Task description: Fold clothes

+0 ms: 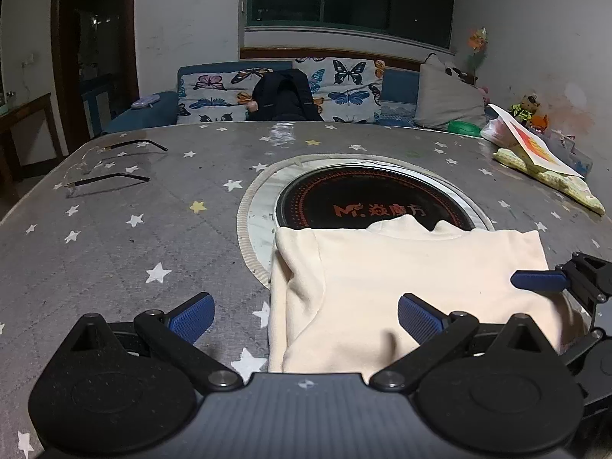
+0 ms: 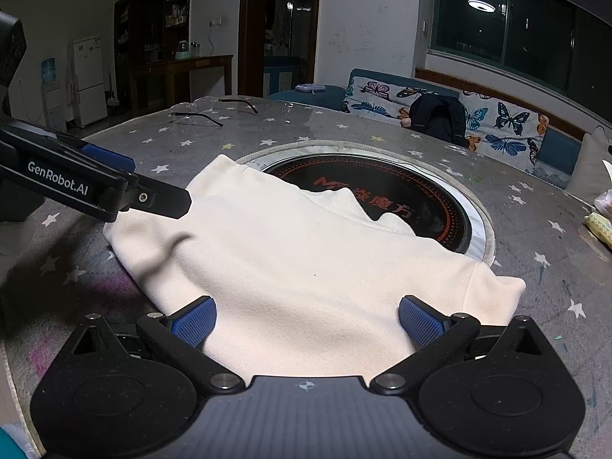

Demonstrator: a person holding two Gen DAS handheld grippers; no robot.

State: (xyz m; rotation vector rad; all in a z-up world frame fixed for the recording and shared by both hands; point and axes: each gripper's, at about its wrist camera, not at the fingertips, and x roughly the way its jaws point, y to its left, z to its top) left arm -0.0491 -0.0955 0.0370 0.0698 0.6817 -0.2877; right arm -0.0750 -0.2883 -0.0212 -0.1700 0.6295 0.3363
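Observation:
A cream folded garment [image 1: 401,275] lies on the grey star-patterned tablecloth, its far edge over the black round cooktop. It also shows in the right wrist view [image 2: 306,267]. My left gripper [image 1: 306,317] is open, low over the garment's near left edge, left finger over the cloth-free table. My right gripper [image 2: 308,319] is open over the garment's near edge, empty. The right gripper's fingers show at the right in the left wrist view [image 1: 539,281]. The left gripper shows at the left in the right wrist view [image 2: 114,187].
A black round cooktop [image 1: 367,199] with a metal rim sits in the table's middle. Glasses [image 1: 111,164] lie at the far left. A yellow-green cloth and paper [image 1: 547,172] lie far right. A butterfly-print sofa with a black backpack [image 1: 285,95] stands behind.

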